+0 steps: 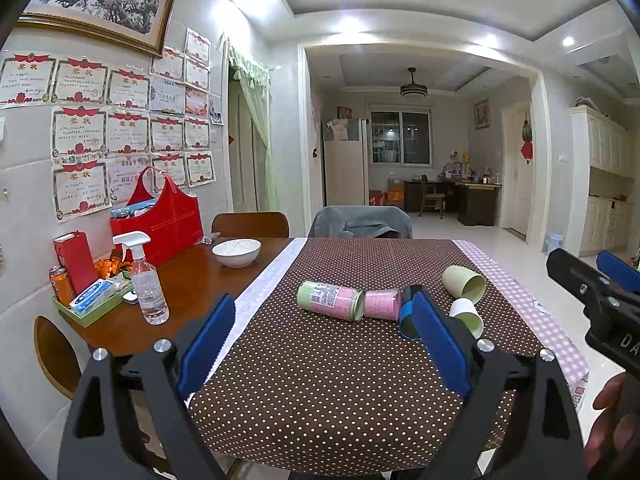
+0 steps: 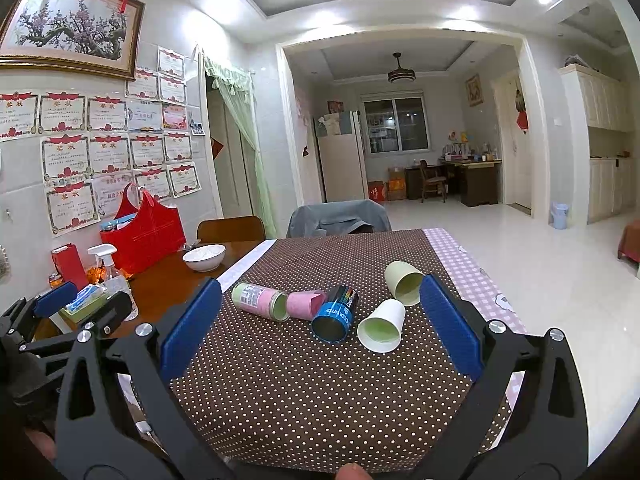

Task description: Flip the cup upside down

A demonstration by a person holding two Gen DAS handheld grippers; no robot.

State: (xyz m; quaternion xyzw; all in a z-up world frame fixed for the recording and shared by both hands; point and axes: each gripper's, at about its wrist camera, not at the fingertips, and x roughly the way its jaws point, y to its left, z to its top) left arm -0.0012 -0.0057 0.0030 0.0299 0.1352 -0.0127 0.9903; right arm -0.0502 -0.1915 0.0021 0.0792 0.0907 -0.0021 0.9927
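Note:
Several cups lie on their sides on the brown dotted tablecloth [image 2: 312, 380]: a green-and-pink cup [image 2: 260, 301] [image 1: 330, 300], a pink cup [image 2: 304, 304] [image 1: 382, 304], a blue-and-black cup [image 2: 334, 314] [image 1: 408, 312], a white cup [image 2: 382, 326] [image 1: 466, 314] and a pale green cup [image 2: 404, 282] [image 1: 464, 284]. My left gripper [image 1: 324, 344] is open and empty, short of the cups. My right gripper [image 2: 320, 328] is open and empty, its fingers either side of the cup group but nearer the camera.
A white bowl [image 1: 236, 252], a spray bottle [image 1: 146, 280], a red bag [image 1: 164, 220] and a green tray of small items [image 1: 92, 300] stand on the bare wooden table on the left. Two chairs stand behind the table. The table's right edge drops to the floor.

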